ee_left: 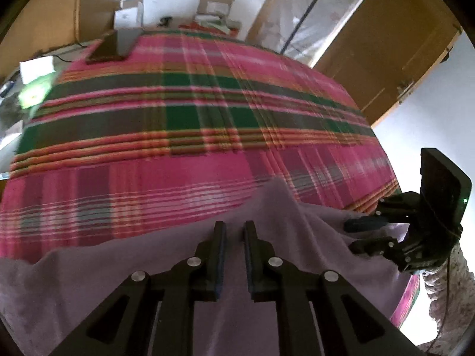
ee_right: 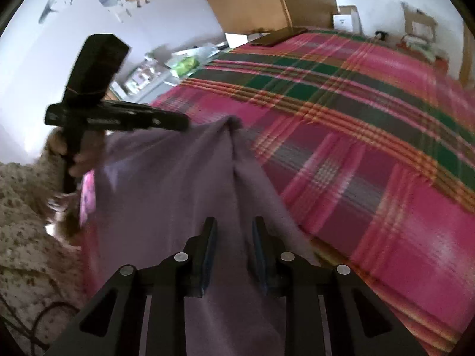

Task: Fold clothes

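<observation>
A lilac garment (ee_left: 148,267) (ee_right: 166,184) lies spread over the near edge of a pink and green plaid bedspread (ee_left: 178,118) (ee_right: 356,148), with a raised crease running away from me. My left gripper (ee_left: 234,227) (ee_right: 185,124) hovers over the garment with its jaws narrowly apart; smooth cloth shows in the gap and neither pad presses on it. My right gripper (ee_right: 234,222) (ee_left: 351,234) stands open over the garment's right part, its blue pads clear of the cloth. A hand (ee_right: 80,160) in a speckled sleeve (ee_right: 23,207) holds the left gripper's handle.
A flat dark object (ee_left: 107,47) (ee_right: 279,37) rests on the bed's far corner. A cluttered bedside surface (ee_left: 32,83) (ee_right: 184,62) stands at the bed's left side. Wooden wardrobe doors (ee_left: 386,44) and cardboard boxes (ee_left: 213,3) line the far wall.
</observation>
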A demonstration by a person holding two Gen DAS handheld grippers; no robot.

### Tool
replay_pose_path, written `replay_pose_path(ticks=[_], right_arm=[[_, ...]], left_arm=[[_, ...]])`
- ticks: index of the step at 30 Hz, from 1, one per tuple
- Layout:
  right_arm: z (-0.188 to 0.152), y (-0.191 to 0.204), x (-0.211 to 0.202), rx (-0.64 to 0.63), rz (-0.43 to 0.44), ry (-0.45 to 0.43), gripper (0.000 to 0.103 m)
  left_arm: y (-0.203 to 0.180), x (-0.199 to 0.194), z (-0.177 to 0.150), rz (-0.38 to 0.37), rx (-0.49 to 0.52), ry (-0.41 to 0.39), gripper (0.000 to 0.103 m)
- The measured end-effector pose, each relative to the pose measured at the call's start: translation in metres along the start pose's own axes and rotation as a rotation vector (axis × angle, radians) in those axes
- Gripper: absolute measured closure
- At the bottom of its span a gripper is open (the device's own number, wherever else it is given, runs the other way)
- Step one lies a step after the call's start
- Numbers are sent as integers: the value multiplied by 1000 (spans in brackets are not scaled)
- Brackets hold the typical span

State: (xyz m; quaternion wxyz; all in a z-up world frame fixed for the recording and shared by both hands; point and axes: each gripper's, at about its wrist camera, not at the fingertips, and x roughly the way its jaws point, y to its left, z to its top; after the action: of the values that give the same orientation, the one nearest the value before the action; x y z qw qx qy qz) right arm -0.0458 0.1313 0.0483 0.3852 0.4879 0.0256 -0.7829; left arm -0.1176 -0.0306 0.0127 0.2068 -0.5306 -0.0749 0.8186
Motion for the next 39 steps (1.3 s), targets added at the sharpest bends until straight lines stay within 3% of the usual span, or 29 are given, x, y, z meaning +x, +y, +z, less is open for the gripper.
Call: replay_pose_path(ticks=[5, 6, 7, 12, 14, 19, 23, 26, 27, 29, 34, 39], right_arm=[[2, -4, 8, 16, 31, 7, 80], [2, -2, 9, 9, 32, 5, 94], [2, -1, 9, 5, 29, -1, 97], [5, -4, -7, 21, -34, -90, 98], [6, -9, -18, 48, -62, -140, 98], [4, -9, 0, 45, -118, -78, 98], [-2, -14, 4, 69, -112, -65, 98], [-4, -16, -3, 96, -113, -82, 96], [-4, -17, -5, 105, -113, -88, 90], [-10, -19, -22, 124, -110, -141, 90], [-41, -40, -74, 229, -206, -244, 86], [-85, -40, -90, 248, -345, -172, 81]], left_arm=[[0, 7, 4, -5, -7, 8, 89], [1, 8, 5, -8, -9, 8, 89], [1, 8, 5, -8, -12, 7, 89], [-1, 8, 8, -8, -4, 0, 88], [1, 8, 9, -12, -12, -2, 88], [2, 10, 11, -28, -26, -5, 86], [1, 12, 13, -54, -27, 1, 81], [0, 14, 16, -79, -27, -2, 78], [-1, 14, 16, -90, -24, -2, 78], [-2, 17, 17, -100, -24, 11, 76], [-1, 18, 17, -110, -30, 7, 76], [-2, 17, 16, -92, -21, -5, 80]])
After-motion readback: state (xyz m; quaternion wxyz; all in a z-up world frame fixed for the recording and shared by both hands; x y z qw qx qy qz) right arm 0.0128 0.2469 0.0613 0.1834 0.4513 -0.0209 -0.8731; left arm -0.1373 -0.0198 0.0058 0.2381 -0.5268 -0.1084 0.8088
